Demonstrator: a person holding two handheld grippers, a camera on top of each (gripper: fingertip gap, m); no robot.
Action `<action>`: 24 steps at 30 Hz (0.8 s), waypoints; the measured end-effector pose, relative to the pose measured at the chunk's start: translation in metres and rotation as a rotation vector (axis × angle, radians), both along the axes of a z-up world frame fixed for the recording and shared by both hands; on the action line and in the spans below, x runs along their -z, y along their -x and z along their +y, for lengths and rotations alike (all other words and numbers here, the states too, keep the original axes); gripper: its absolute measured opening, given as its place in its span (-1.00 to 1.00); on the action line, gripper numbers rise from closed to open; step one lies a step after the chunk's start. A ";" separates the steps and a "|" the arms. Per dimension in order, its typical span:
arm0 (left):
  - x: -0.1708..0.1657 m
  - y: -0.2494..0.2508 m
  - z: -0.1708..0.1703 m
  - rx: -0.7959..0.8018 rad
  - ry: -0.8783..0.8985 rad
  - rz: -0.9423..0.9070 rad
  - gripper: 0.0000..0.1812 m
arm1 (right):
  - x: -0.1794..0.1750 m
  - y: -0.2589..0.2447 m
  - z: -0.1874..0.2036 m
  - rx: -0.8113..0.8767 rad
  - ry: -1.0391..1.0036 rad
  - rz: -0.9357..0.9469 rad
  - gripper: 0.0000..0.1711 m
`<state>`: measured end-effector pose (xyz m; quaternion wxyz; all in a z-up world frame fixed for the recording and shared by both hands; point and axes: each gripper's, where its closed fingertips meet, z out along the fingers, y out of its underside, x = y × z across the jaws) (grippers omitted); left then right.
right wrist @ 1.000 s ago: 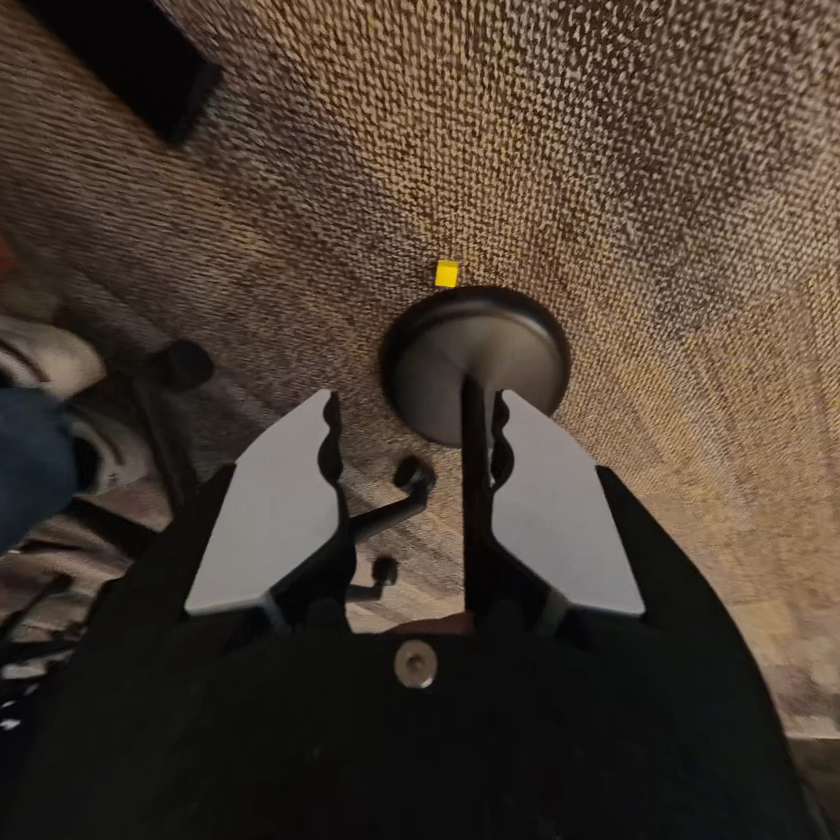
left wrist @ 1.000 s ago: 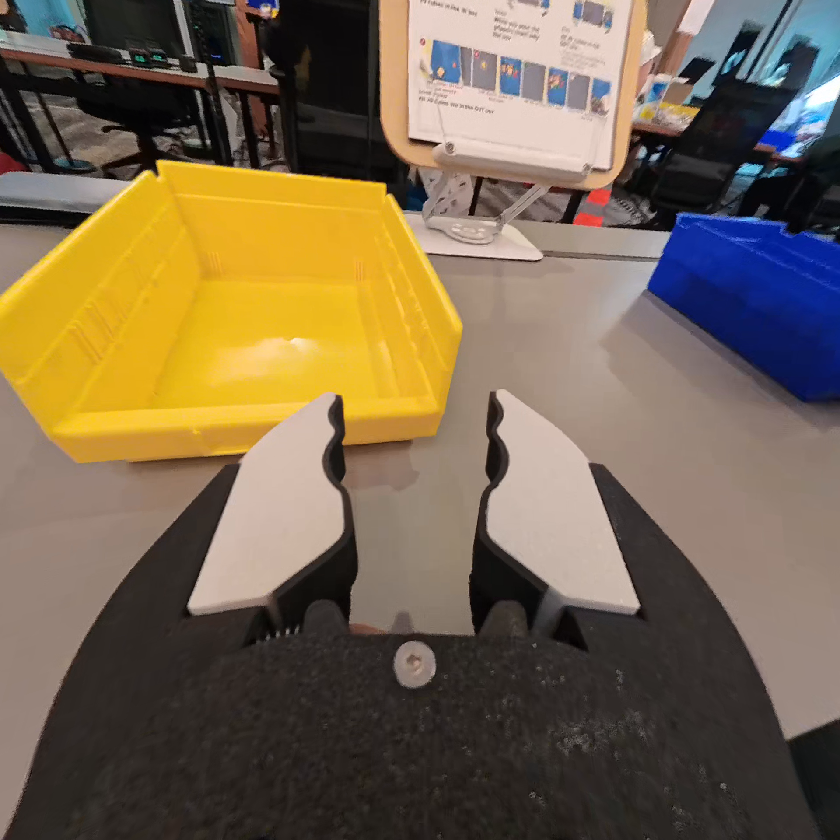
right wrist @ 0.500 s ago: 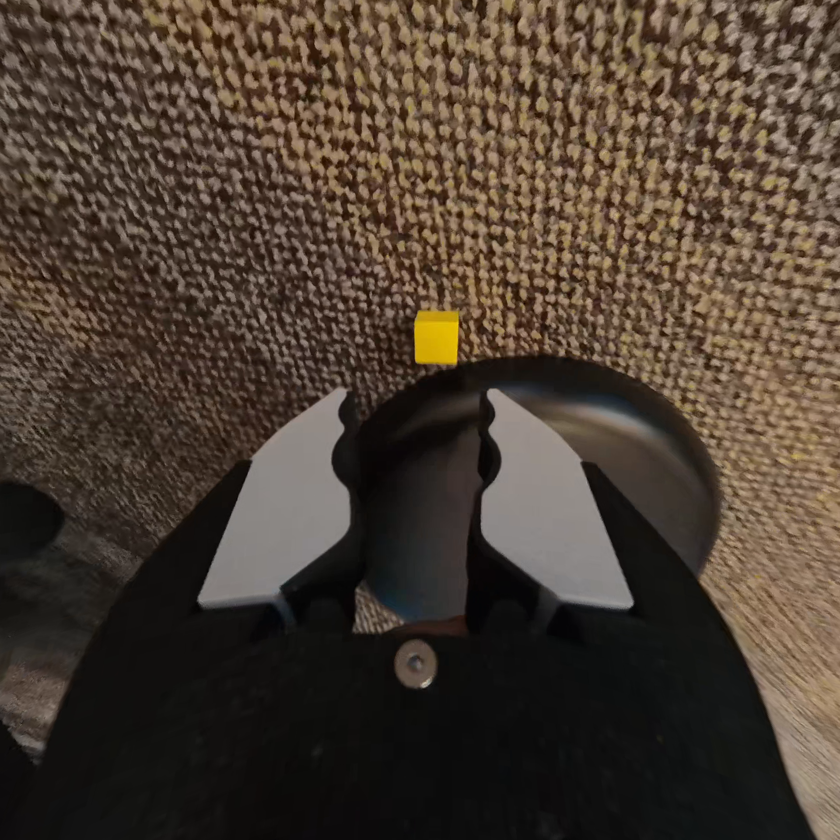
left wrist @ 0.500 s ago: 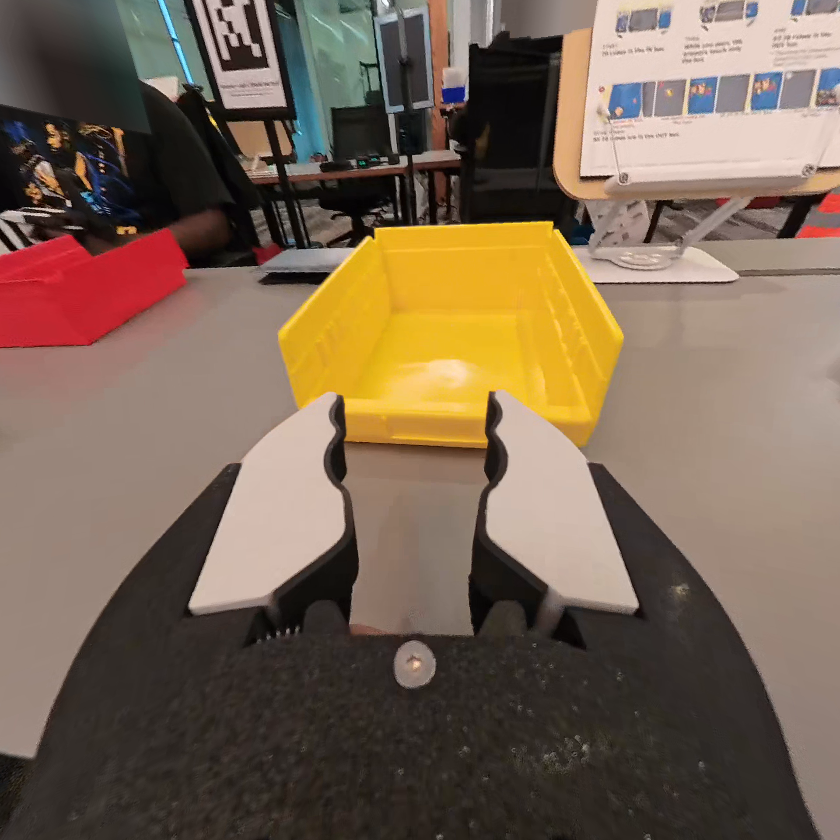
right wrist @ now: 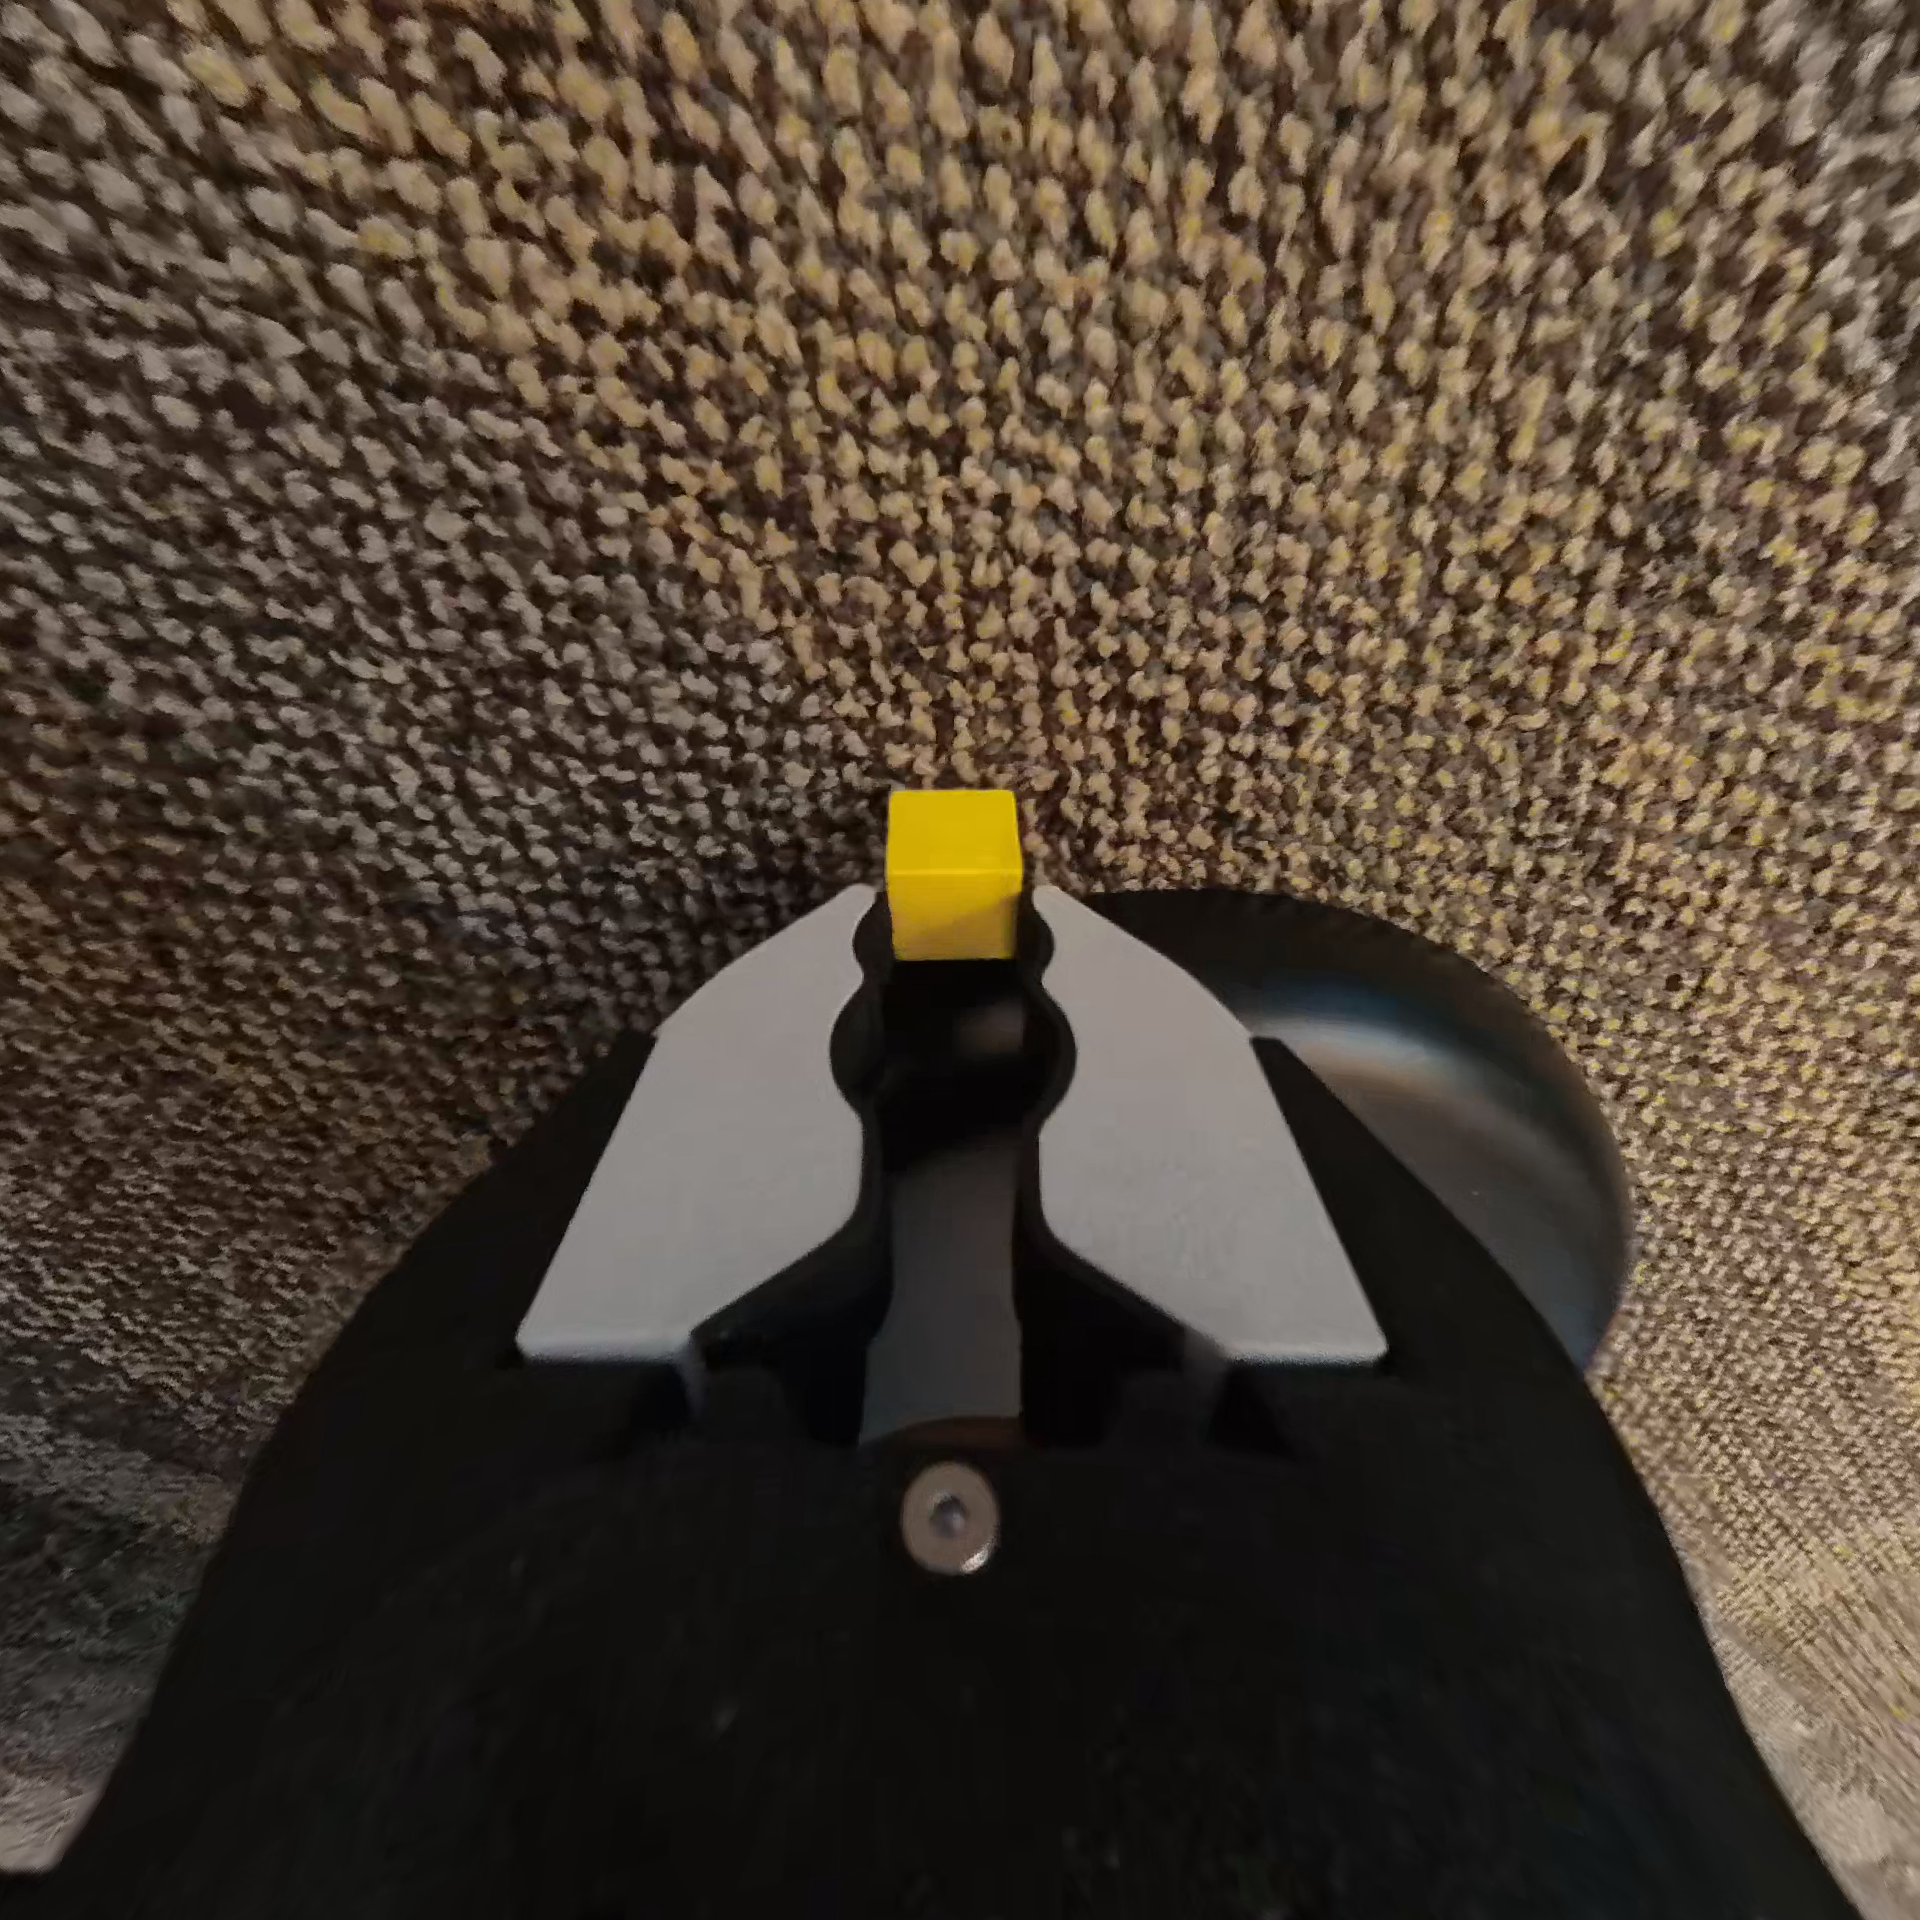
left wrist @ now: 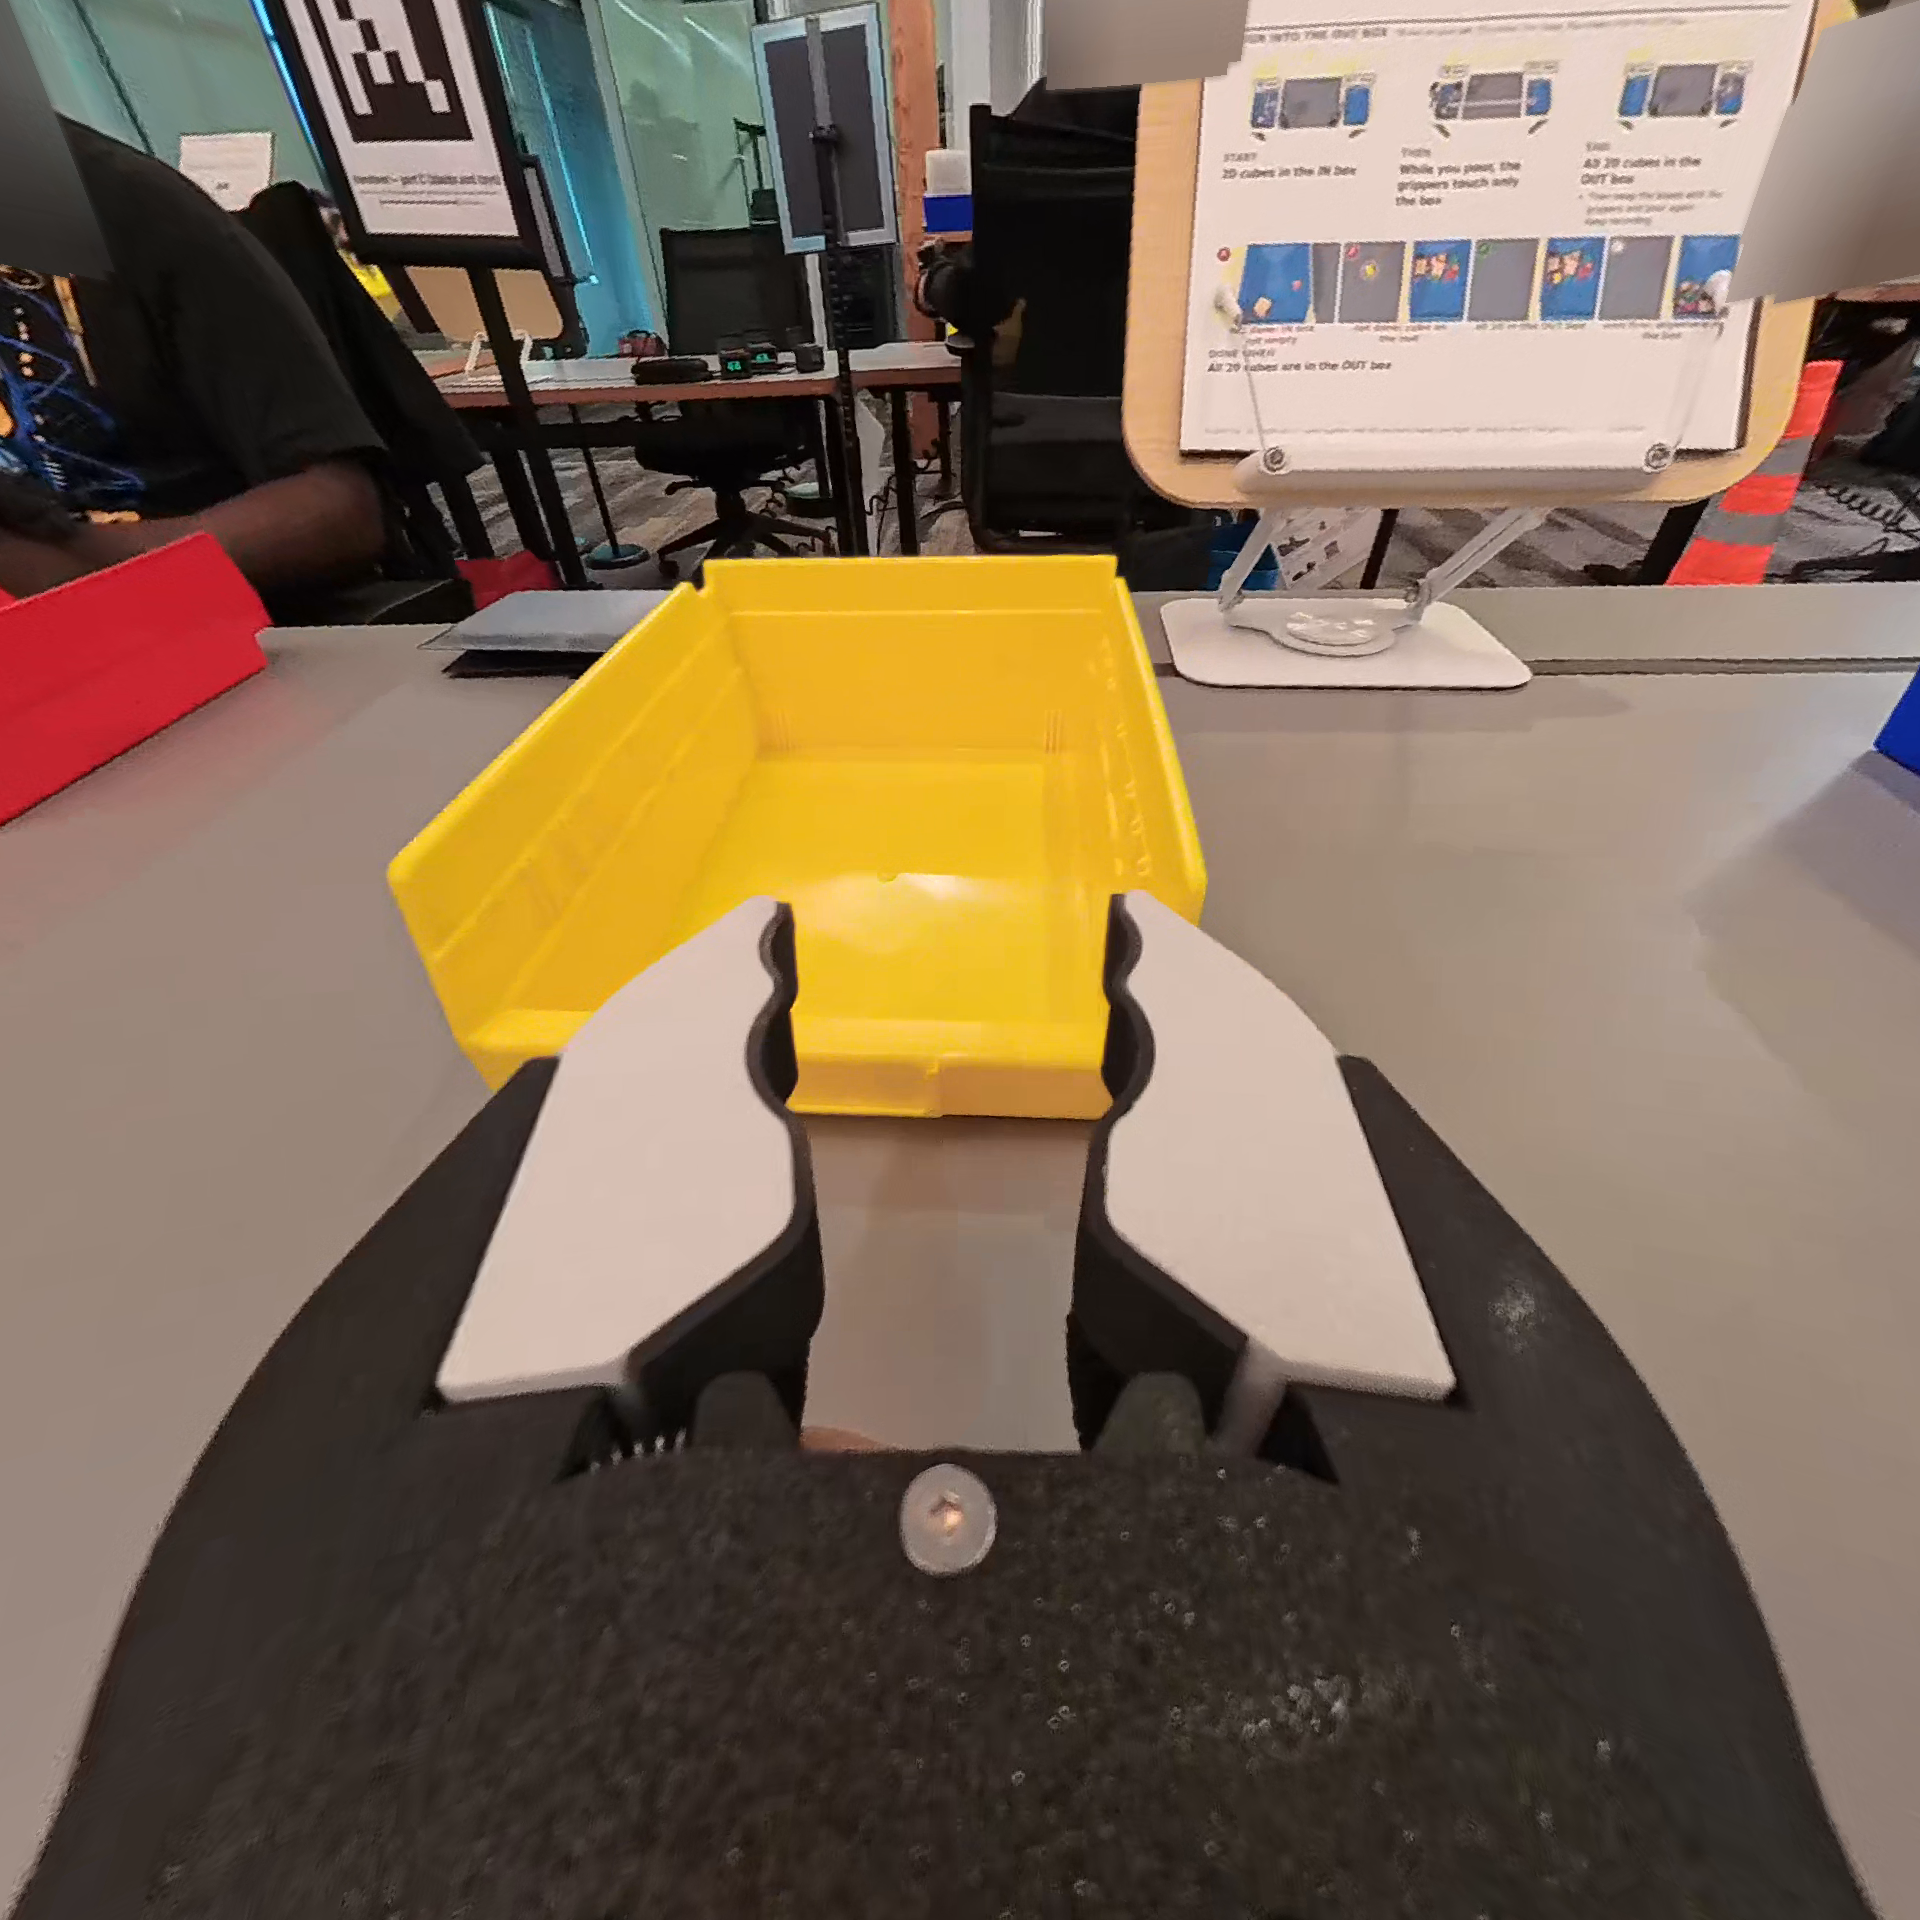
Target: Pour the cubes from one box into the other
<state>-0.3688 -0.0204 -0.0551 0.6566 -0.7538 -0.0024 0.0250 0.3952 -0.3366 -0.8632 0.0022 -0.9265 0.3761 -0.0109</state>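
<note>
An empty yellow box [left wrist: 644, 831] stands on the grey table [left wrist: 1507, 987], straight ahead in the left wrist view. My left gripper [left wrist: 948, 914] is open and empty, held just above the table in front of the box's near wall. A corner of a blue box [left wrist: 1907, 727] shows at the right edge. In the right wrist view, my right gripper [right wrist: 954, 925] points down at the carpet [right wrist: 935, 416]. It is shut on a small yellow cube [right wrist: 954, 888], gripped at the fingertips and low over the carpet. No other cubes show.
A red box [left wrist: 114, 665] sits at the table's left, with a seated person behind it. An instruction board on a white stand [left wrist: 1340, 644] is behind the yellow box at the right. A round dark metal table foot [right wrist: 1455, 1091] lies on the carpet just right of the cube.
My right gripper moved down onto the yellow cube on the carpet and closed on it. My left gripper swung left and now faces the yellow box squarely, still open.
</note>
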 end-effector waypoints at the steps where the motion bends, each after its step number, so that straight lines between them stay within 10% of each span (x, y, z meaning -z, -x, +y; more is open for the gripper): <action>1: -0.001 -0.002 0.001 0.005 -0.002 0.001 -0.38 | -0.006 -0.001 0.001 -0.020 -0.014 -0.009 -0.74; 14: 0.013 -0.013 -0.007 0.154 0.019 -0.132 -0.38 | -0.204 -0.103 0.021 0.100 -0.237 -0.290 -0.74; 24: 0.028 -0.039 -0.009 0.353 0.115 -0.321 -0.36 | -0.585 -0.201 0.147 -0.062 -0.693 -1.031 -0.75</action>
